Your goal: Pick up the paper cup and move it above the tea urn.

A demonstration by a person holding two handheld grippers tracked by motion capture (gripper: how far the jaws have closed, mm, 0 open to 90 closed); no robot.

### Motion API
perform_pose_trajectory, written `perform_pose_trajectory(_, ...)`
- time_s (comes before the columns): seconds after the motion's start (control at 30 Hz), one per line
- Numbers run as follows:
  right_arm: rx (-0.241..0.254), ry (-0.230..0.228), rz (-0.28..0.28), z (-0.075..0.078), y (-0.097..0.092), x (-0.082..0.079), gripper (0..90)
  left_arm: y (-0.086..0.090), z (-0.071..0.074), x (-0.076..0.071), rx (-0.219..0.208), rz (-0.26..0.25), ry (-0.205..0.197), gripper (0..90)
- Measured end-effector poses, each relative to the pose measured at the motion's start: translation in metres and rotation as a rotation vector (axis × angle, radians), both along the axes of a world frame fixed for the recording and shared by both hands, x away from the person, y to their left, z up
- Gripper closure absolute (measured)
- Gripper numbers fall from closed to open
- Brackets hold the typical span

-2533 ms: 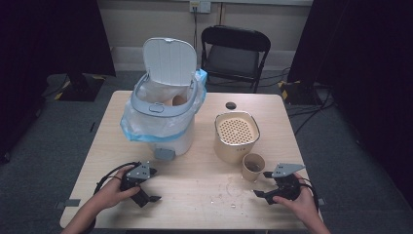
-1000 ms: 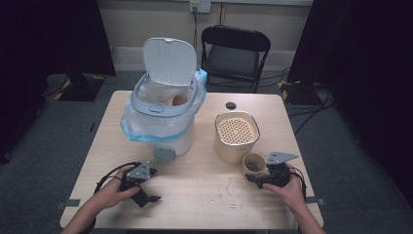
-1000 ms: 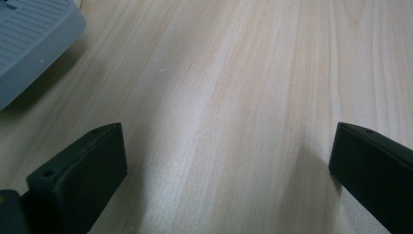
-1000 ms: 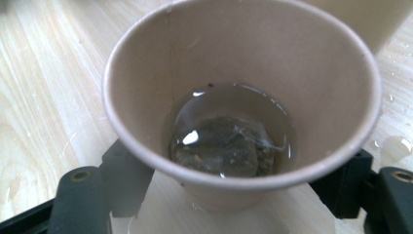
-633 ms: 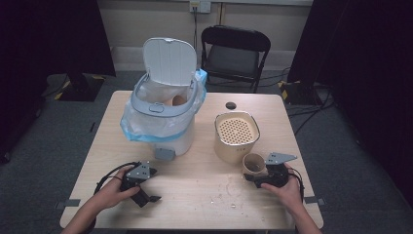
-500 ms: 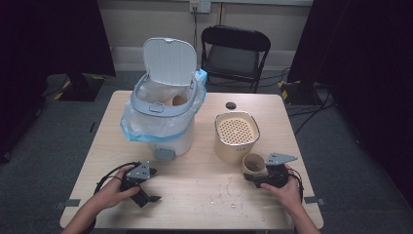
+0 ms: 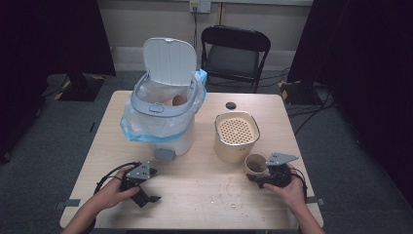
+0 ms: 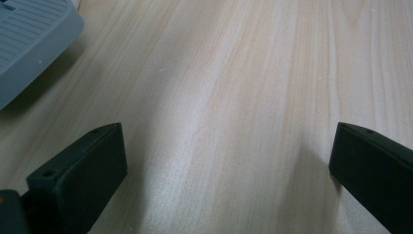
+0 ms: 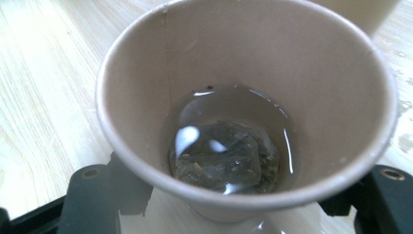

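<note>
Where right tongs [image 9: 234, 195] flank cup [image 9: 243, 97], liquid [image 9: 229, 146] shows.

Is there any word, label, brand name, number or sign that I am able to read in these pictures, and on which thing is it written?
No readable text in any view.
Paper cup: plain brown, no print.
White bin: no label visible.
Beige strainer pot: no label visible.
Grey pedal: only ridges, no letters.
Yellow-and-black markings on the floor: stripes, not words.
</note>
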State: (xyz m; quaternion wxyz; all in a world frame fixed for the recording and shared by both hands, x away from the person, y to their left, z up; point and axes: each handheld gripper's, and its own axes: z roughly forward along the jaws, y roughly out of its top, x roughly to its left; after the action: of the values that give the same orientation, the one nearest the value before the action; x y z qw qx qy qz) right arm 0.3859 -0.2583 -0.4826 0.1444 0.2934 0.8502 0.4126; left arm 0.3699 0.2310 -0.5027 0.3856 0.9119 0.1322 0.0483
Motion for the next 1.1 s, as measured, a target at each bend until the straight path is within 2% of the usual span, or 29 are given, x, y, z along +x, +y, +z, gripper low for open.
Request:
perform_pose_trajectory(0.13, -0.017, -0.006, -0.005, 0.003, -0.006, 0.000, 30.7, 0.000, 0.000, 0.000, 0.004, 0.002, -0.002, 0.0)
perform_pose_trajectory(0.67, -0.011, -0.020, -0.043, 0.015, -0.023, 0.004, 31.6, 0.000, 0.000, 0.000, -0.003, -0.002, 0.000, 0.0)
perform_pose_trajectory(0.87, 0.014, -0.023, -0.062, 0.020, -0.029, 0.006, 32.1, 0.000, 0.000, 0.000, -0.003, -0.002, 0.000, 0.0)
perform_pose_trajectory(1.1, 0.013, -0.027, -0.086, 0.024, -0.034, 0.013, 32.4, 0.000, 0.000, 0.000, -0.003, -0.003, -0.001, 0.0)
